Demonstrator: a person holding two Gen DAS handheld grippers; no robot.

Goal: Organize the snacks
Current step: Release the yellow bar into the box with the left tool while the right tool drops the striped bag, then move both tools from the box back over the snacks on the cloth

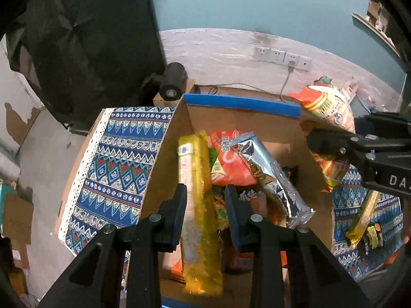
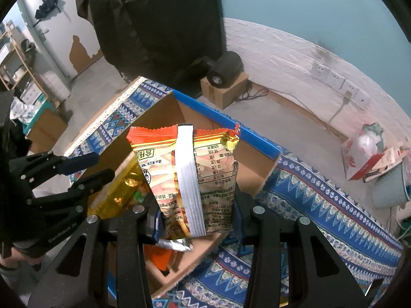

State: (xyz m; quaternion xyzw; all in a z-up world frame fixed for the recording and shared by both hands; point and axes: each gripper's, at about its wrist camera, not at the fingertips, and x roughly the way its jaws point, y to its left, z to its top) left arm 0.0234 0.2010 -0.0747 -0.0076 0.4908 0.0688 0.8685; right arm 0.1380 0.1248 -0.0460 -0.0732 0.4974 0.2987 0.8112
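Note:
A cardboard box (image 1: 169, 138) with a blue-taped rim stands on a patterned cloth and holds several snack packs. My left gripper (image 1: 205, 200) hovers over the box, jaws parted; a long yellow pack (image 1: 197, 205) blurs between them, looking loose in the box. An orange pack (image 1: 228, 159) and a silver pack (image 1: 272, 174) lie inside. My right gripper (image 2: 196, 214) is shut on an orange and yellow snack bag (image 2: 187, 169), held upright over the box (image 2: 254, 169). That bag (image 1: 331, 110) and the right gripper (image 1: 331, 143) show at the right of the left wrist view.
A thin yellow pack (image 1: 362, 218) and a small yellow pack (image 1: 373, 236) lie on the cloth (image 1: 115, 169) right of the box. A black camera (image 1: 173, 79) sits on a small carton behind it. Wall sockets (image 1: 282, 56) and a cable are beyond. A red-white box (image 2: 364, 156) stands on the floor.

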